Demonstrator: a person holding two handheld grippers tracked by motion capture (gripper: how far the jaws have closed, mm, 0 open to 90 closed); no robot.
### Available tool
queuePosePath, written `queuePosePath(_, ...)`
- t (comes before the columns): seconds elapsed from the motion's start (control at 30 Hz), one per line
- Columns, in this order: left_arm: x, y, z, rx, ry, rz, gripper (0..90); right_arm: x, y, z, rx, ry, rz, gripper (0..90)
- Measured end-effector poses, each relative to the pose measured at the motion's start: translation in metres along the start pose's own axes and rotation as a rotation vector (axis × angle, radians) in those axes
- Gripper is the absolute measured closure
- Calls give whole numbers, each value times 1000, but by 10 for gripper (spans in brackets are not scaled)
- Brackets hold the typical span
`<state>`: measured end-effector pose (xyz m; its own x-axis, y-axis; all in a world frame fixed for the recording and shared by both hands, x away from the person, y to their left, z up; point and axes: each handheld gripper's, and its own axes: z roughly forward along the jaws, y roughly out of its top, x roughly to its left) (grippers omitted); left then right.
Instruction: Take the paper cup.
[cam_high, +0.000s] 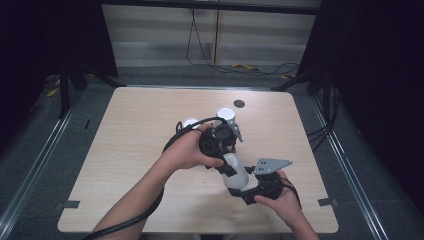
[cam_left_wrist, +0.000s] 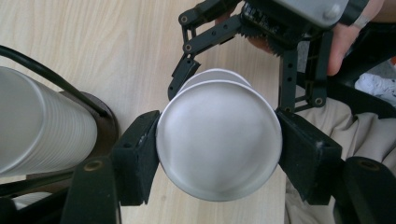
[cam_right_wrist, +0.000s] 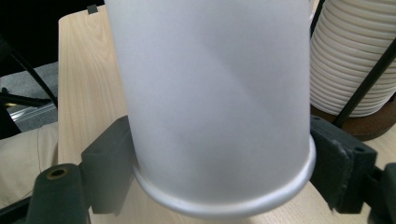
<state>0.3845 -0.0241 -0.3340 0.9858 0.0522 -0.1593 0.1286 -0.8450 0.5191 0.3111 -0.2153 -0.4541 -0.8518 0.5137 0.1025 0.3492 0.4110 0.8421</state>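
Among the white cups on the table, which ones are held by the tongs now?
The nested cups near the table's front, lifted between both hands: left tongs clamp the base end, right tongs the rim end. The other cup stacks stand free.

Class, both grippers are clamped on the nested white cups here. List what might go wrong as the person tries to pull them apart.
1. The left gripper pinches the cup across its base and the right gripper grips near the rim; thin plastic may buckle or slip out.
2. The cups may stay stuck and jerk free suddenly.
3. The stack stands close beside them; a sudden pull could knock it over.
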Motion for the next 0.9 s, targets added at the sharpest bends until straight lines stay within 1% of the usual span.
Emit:
queuePosePath(0.07,0,-1,0,-3,-2,-6,340,0,0,0,-1,-1,1,187)
queuePosePath(0.1,1,-1,0,1,-1,1,339,-1,0,-1,2,-2,0,189)
queuePosePath(0.17,2,-1,0,-1,-3,0,338,-1,0,-2,-1,-1,0,190)
queuePosePath(0.27,2,-3,1,-4,-3,-9,334,-2,-1,-3,-6,2,7,194)
queuePosePath(0.4,3,-4,2,9,-2,0,332,-2,-1,-3,-5,1,3,199)
queuePosePath(0.43,3,-4,1,5,-3,-8,332,-2,-1,-3,-5,2,3,200)
queuePosePath(0.6,4,-8,-1,-7,7,-12,326,-3,0,-2,-15,8,10,205)
queuePosePath(0.7,6,-11,-2,3,9,-9,323,-4,1,-2,-23,14,6,210)
queuePosePath(0.77,6,-11,-2,-1,11,-15,320,-3,1,-2,-27,13,7,210)
queuePosePath(0.8,6,-12,-2,0,15,-16,315,-3,1,-3,-34,13,14,213)
queuePosePath(0.9,6,-12,-1,7,16,-8,309,-3,0,-4,-41,12,18,219)
